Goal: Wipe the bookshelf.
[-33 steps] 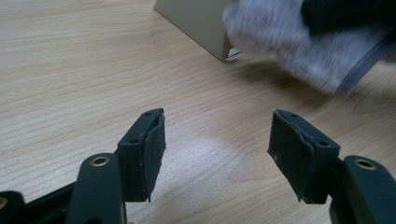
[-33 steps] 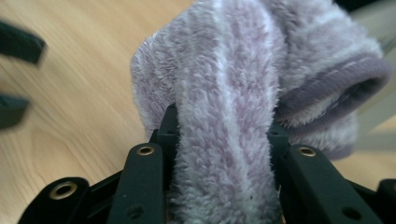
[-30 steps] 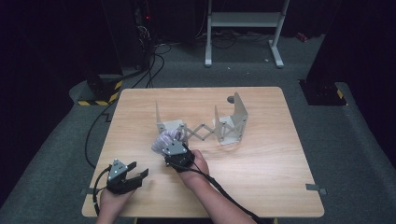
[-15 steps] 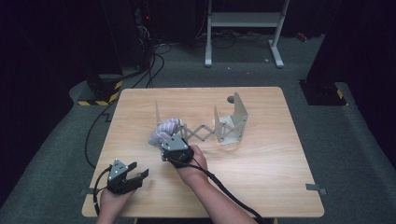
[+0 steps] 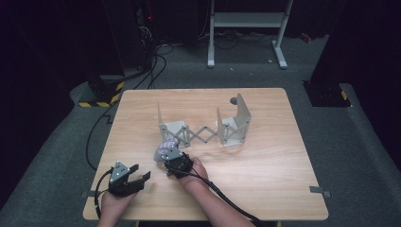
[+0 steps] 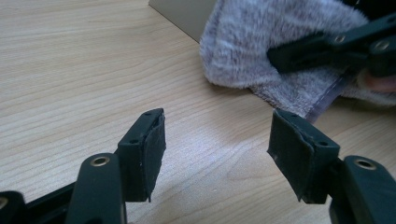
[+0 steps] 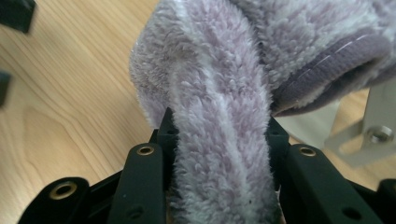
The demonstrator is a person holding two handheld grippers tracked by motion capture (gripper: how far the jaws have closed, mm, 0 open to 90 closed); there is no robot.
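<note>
Right gripper (image 5: 171, 157) fingers (image 7: 166, 128) pinch a soft, light, floppy lilac fleece cloth (image 7: 219, 88) mid-fold; left gripper (image 6: 217, 149) fingers gape empty over the tabletop (image 5: 265, 161); grip the stitched hem.

A wooden table (image 5: 265, 189) carries a folding metal rack (image 5: 203, 130) (scissor-linked) and fluffy cloth (image 5: 165, 147).

Fluffy lilac cloth (image 7: 219, 107), bunched into a thick fold, lying on the bench (image 5: 265, 161) beside a grey scissor rack (image 5: 203, 132).
</note>
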